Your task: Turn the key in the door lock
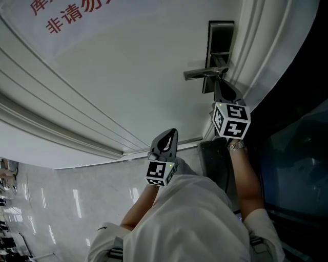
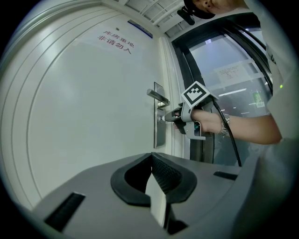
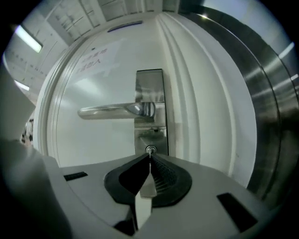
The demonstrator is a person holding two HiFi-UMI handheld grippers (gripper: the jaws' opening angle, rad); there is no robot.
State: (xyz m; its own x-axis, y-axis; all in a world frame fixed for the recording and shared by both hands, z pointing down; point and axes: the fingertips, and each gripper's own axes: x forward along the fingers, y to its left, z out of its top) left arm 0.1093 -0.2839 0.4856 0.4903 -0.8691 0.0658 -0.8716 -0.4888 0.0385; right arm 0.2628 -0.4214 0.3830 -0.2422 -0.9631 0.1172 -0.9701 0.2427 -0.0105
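So the right gripper (image 3: 150,161) has its jaws pinched tight together, tips right up against the keyhole, and as far as I can make out they're clamped on the little stub of the key (image 3: 150,152) sticking out of the lock. That's low on the metal lock plate (image 3: 150,84), just under the lever handle (image 3: 117,110), which sits level and points away from the door edge. The white door (image 1: 128,77) is closed, with a sign (image 1: 66,15) in red characters on it. The left gripper (image 2: 152,156) hangs well back from the lock, aimed at the door, jaws pressed together with nothing in them.
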